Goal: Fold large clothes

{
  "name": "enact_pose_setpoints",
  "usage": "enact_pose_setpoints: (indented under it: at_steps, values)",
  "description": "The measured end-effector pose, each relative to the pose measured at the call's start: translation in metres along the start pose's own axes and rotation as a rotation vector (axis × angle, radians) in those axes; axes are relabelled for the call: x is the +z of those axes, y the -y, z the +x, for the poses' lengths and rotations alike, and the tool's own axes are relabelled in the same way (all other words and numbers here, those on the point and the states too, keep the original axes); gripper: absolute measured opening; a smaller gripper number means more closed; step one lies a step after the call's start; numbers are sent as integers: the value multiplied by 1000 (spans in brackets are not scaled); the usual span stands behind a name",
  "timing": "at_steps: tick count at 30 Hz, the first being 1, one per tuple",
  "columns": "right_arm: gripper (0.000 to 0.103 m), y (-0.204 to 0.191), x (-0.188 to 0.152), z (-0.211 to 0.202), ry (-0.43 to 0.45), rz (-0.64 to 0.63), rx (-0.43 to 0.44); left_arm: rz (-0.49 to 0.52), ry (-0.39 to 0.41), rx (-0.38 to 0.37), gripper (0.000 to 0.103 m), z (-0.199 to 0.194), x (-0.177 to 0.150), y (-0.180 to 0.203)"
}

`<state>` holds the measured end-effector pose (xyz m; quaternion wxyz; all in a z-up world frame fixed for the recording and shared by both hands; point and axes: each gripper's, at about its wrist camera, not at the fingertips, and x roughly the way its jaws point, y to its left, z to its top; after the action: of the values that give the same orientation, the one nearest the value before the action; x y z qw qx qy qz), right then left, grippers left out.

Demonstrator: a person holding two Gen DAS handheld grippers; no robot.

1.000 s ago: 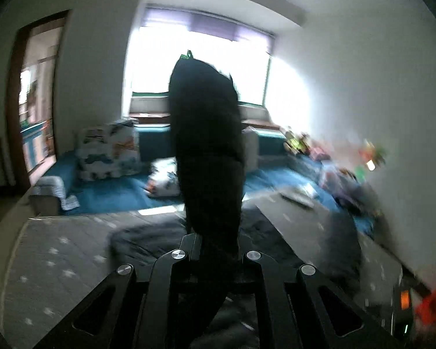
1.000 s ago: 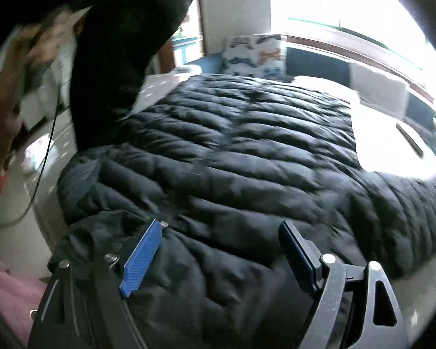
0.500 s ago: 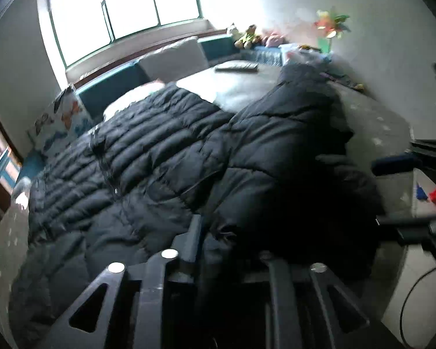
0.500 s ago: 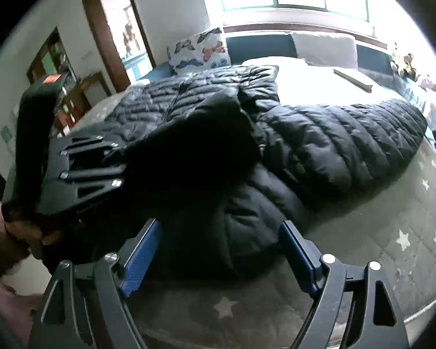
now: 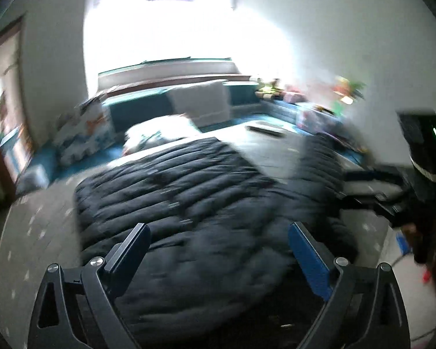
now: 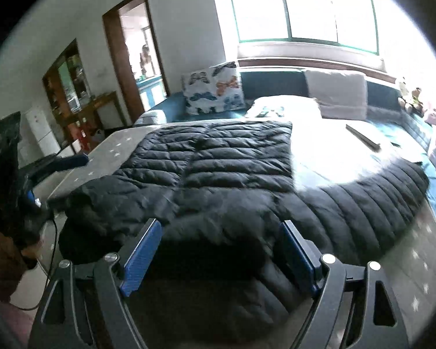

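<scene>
Released jacket [image 5: 206,203] now flat, both grippers empty above its near edge.

Grey star-print bed [image 6: 421,264], black puffer jacket [image 6: 218,157] spread flat (one sleeve outstretched), white pillow [image 6: 284,106]

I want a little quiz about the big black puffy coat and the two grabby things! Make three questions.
1. True or false: the left gripper is open.
2. What is the right gripper holding? A) jacket B) nothing C) pillow
3. The black jacket lies on a grey cover printed with white ____.

Key: 1 true. 2 B. 3 stars.
</scene>
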<state>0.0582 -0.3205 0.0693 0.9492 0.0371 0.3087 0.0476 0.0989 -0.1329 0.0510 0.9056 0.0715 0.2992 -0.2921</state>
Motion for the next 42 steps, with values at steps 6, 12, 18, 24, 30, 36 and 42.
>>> enact_pose_setpoints:
  at_steps: [6, 12, 18, 24, 30, 36, 42]
  values:
    - [90, -23, 20, 47, -62, -84, 71, -163, -111, 118, 102, 17, -7, -107]
    - [90, -5, -3, 103, -231, -75, 55, -222, -239, 72, 100, 48, -59, -140]
    - [89, 31, -27, 100, -230, 66, 134, -229, -233, 100, 102, 61, -87, -143]
    - [89, 35, -38, 79, -245, 54, 88, -187, -231, 151, 103, 67, -89, -133]
    - [89, 41, -48, 79, -229, 59, 105, -173, -266, 203, 103, 62, -81, -126]
    - [89, 90, -27, 27, -133, 121, 90, -200, -254, 215, 103, 35, -60, -117]
    - [89, 208, -18, -1, -75, 336, -109, -171, -228, 178, 103, 32, -34, -83]
